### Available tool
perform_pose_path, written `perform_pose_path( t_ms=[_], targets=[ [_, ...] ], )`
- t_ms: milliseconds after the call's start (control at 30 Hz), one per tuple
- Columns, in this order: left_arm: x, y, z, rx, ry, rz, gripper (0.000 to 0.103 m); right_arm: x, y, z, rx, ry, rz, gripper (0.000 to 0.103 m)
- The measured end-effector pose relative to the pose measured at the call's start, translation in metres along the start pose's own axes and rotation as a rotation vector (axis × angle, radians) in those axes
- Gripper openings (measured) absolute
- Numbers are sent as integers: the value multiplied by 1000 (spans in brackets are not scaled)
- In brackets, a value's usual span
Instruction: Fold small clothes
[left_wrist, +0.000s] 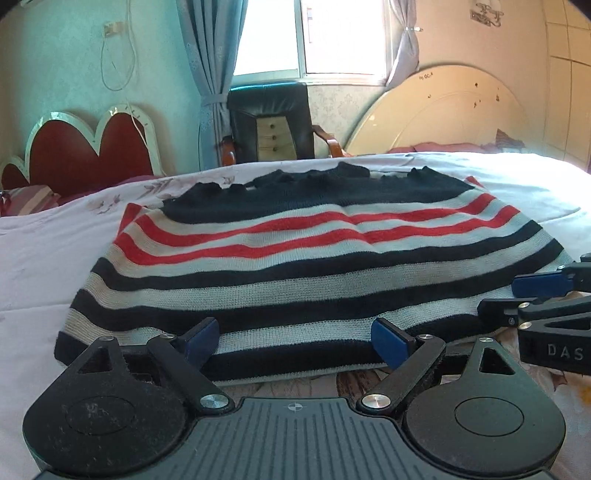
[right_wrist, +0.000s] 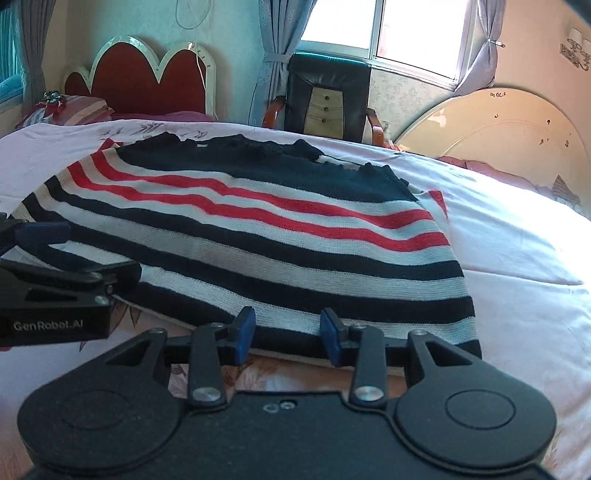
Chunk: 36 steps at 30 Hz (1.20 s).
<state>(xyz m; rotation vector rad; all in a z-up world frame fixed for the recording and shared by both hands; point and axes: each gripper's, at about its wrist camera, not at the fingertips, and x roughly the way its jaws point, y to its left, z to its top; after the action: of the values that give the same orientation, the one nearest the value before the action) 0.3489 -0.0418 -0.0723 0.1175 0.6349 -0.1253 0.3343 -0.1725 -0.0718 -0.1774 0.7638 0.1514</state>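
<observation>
The sweater (left_wrist: 295, 258) lies flat on the bed (left_wrist: 44, 258), unfolded; both grippers' jaws gape at its hem, gripping nothing.

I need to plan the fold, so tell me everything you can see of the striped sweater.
The striped sweater is a knit, lying flat and spread on the pale bedsheet. Its far part is solid navy with a wavy edge; below come red and white stripes, then navy and white ones down to the near hem. It has light ripples. The left tongs and right tongs sit open at the near hem, gripping nothing.
</observation>
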Motion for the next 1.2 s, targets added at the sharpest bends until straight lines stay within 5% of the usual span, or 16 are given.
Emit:
perform_pose_path(
  t_ms=[700, 933, 1200],
  targets=[
    [4, 52, -15, -61, 22, -31, 90, -8, -71, -23, 127, 32, -55, 45],
    [0, 89, -21, -134, 15, 48, 90, -8, -77, -24, 136, 34, -40, 45],
    [-3, 85, -15, -112, 37, 66, 90, -5, -76, -22, 140, 36, -47, 45]
  ],
)
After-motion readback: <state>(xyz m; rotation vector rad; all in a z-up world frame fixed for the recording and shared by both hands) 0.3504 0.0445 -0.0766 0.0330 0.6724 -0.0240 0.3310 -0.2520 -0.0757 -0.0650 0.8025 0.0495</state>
